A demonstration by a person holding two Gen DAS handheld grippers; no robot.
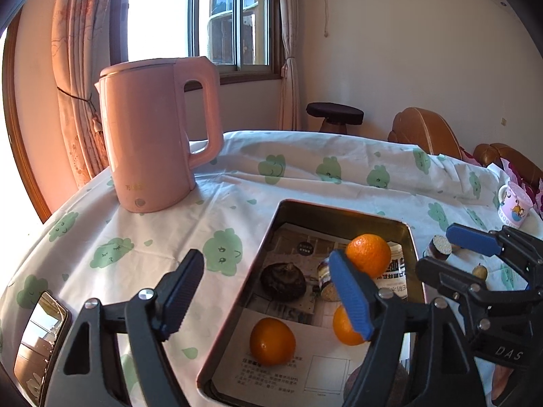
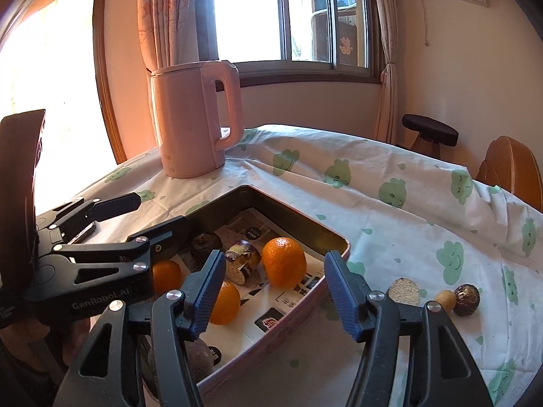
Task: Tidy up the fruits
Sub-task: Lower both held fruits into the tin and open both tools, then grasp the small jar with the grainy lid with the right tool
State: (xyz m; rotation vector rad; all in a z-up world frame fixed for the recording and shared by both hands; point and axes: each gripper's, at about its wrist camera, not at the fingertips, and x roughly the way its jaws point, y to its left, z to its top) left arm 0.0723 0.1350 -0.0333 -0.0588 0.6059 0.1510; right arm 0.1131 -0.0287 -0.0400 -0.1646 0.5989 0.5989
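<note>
Both claws hang over the near end of the tray [image 2: 336, 237], and both are empty. The left claw [image 1: 268, 291] stands wide apart above the tray's near part; the right claw [image 2: 275, 291] is partly spread above the tray's right rim, with nothing between its pads.

Inside the tray, on its paper lining, lie three oranges: one nearest [image 1: 272, 341], one beside it toward the right rim [image 1: 346, 327], one farther in [image 2: 284, 262]. Between them sit a dark round fruit [image 1: 283, 281] and a cut purple piece [image 2: 242, 261]; another dark fruit [image 2: 200, 356] lies at the near corner.

Most of the sorting looks done. Still out on the worktop [image 2: 390, 237], right of the tray, are a cut piece [image 2: 404, 291], a small yellow fruit [image 2: 445, 300] and a brown fruit [image 2: 466, 299]. Beyond the tray stands a pink kettle [image 1: 152, 135].
</note>
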